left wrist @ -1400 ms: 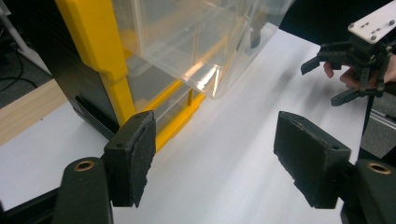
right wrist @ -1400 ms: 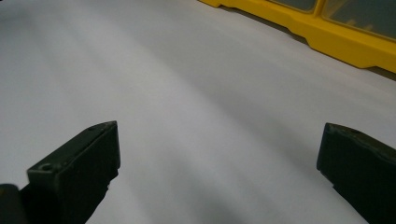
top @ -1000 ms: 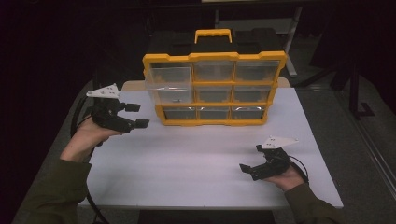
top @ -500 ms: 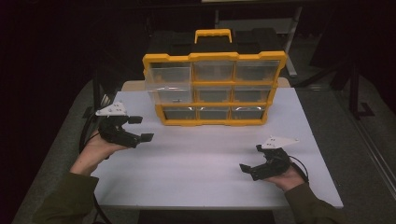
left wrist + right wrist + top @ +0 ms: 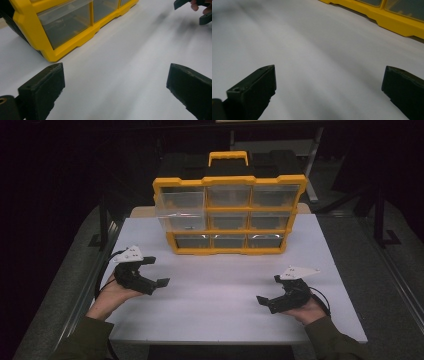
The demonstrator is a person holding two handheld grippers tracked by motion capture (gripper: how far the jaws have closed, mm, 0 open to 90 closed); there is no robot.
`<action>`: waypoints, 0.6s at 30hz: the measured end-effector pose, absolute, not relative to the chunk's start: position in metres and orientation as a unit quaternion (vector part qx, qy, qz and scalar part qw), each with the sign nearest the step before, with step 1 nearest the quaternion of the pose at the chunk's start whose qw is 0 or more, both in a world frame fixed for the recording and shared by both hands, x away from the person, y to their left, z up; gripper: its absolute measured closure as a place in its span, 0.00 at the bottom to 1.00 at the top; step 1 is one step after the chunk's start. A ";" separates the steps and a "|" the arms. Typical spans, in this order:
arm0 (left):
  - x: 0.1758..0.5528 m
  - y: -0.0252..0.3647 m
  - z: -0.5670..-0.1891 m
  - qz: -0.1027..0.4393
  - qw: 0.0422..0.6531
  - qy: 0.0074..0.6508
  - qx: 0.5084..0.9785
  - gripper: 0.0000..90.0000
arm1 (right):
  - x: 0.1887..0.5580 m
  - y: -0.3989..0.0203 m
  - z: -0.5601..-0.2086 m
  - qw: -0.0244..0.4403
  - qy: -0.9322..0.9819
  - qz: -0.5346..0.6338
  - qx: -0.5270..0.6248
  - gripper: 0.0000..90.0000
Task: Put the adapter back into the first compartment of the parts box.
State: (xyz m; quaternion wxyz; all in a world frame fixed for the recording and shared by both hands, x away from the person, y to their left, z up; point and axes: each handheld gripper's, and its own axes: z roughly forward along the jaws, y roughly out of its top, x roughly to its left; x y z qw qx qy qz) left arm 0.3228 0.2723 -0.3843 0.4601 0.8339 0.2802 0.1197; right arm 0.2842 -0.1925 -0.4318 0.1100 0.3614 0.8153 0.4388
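Holding both tools (image 5: 159, 272) (image 5: 267, 291) wide open, empty; I risk knocking that jutting drawer (image 5: 181, 209) if my left swings in.

White worktop (image 5: 220, 285): a plain rectangular surface across the centre of the high view. A pale board (image 5: 142, 212) shows at its far edge, in the upper left behind the worktop. Dark metal stands (image 5: 103, 227) rise at the left and right (image 5: 380, 220) edges of the frame. A light frame leg (image 5: 312, 175) slants down in the dim upper right. Grey floor (image 5: 400, 285) flanks both sides.
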 end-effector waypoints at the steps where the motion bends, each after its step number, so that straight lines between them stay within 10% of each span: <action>1: 0.322 0.272 -0.386 0.120 0.462 0.280 0.833 0.01 | 0.284 -0.193 -0.432 0.110 0.815 0.439 0.361 0.00; 18: 0.311 0.267 -0.424 0.117 0.469 0.278 0.830 0.00 | 0.284 -0.193 -0.432 0.111 0.815 0.438 0.362 0.00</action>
